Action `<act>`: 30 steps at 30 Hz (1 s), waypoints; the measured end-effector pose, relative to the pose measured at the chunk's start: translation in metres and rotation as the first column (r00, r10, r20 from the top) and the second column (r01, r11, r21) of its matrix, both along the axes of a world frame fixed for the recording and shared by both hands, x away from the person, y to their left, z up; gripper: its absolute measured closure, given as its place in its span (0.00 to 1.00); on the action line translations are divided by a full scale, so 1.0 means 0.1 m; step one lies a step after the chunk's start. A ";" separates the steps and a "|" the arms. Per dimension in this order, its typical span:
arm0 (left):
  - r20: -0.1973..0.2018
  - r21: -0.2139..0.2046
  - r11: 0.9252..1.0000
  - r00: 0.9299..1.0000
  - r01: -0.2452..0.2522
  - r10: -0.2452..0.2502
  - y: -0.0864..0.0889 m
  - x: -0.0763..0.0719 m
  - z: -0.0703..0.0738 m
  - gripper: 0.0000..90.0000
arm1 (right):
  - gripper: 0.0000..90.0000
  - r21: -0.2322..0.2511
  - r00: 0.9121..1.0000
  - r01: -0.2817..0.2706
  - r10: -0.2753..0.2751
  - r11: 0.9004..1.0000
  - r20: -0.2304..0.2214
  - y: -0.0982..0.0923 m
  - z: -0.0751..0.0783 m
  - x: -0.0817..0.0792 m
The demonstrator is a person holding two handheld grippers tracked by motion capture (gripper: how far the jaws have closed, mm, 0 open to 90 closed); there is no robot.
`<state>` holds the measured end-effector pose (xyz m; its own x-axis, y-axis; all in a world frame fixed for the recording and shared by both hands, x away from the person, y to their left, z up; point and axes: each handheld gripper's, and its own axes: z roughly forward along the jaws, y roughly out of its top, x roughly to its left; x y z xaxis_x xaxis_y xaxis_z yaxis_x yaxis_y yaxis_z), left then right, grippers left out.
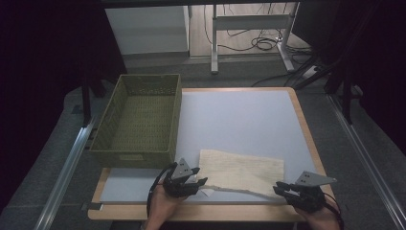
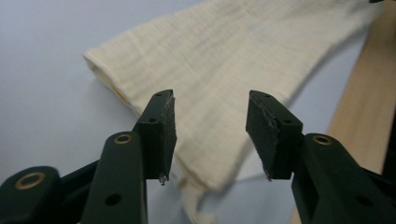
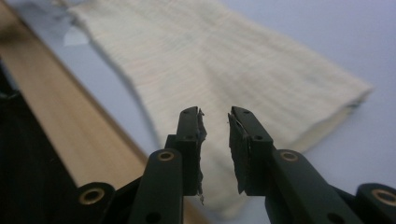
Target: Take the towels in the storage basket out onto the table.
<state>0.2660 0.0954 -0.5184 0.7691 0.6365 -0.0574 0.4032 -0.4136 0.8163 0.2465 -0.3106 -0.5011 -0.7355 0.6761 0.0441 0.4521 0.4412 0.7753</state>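
A cream folded cloth (image 1: 242, 167) lies flat near the table's front edge, with its near edge running between my two grippers. At the cloth's near left corner is my left gripper (image 1: 203, 182), jaws open. In the left gripper view the cloth (image 2: 224, 70) lies under and beyond the left gripper (image 2: 210, 135), and the pads do not press it. By the near right corner my right gripper (image 1: 278, 188) points left. In the right gripper view the right gripper (image 3: 215, 140) has only a narrow gap between its jaws, nothing is pinched, and the cloth (image 3: 210, 60) lies past them.
An olive woven basket (image 1: 129, 155) stands empty at the table's left, just behind my left gripper. The pale blue table top (image 1: 239, 115) has a wooden rim (image 1: 306, 129). Desk legs and cables stand on the floor beyond the table.
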 end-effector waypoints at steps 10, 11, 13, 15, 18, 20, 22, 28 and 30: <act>-0.006 0.018 0.995 0.995 -0.101 0.101 -0.28 0.61 0.10 0.59 | 0.76 0.002 0.990 0.132 -0.132 0.991 0.043 -0.14 0.09 0.54; 0.001 0.028 0.993 0.993 -0.118 0.118 -0.30 0.66 0.10 0.60 | 0.76 0.003 0.989 0.143 -0.143 0.990 0.040 -0.14 0.08 0.60; 0.002 0.061 0.985 0.987 -0.161 0.161 -0.33 0.76 0.08 0.61 | 0.75 -0.003 0.986 0.163 -0.162 0.987 0.038 -0.15 0.05 0.71; -0.008 0.088 0.976 0.980 -0.199 0.201 -0.34 0.85 0.04 0.62 | 0.73 -0.010 0.983 0.183 -0.182 0.983 0.032 -0.16 0.01 0.79; -0.024 0.135 0.959 0.967 -0.248 0.253 -0.32 0.96 -0.04 0.62 | 0.70 -0.019 0.980 0.197 -0.197 0.980 0.019 -0.17 -0.08 0.88; -0.050 0.139 0.956 0.963 -0.257 0.266 -0.32 1.00 -0.11 0.63 | 0.68 -0.031 0.980 0.197 -0.196 0.980 0.015 -0.17 -0.13 0.90; -0.065 0.150 0.957 0.963 -0.250 0.262 -0.34 1.02 -0.16 0.62 | 0.67 -0.043 0.981 0.194 -0.194 0.980 0.006 -0.17 -0.17 0.91; -0.124 0.104 0.969 0.964 -0.223 0.236 -0.29 1.02 -0.18 0.69 | 0.92 -0.036 0.986 0.165 -0.166 0.986 -0.030 -0.15 -0.22 0.90; -0.138 0.091 0.978 0.970 -0.190 0.201 -0.28 1.00 -0.18 0.83 | 0.95 -0.058 0.987 0.156 -0.158 0.986 -0.023 -0.12 -0.21 0.89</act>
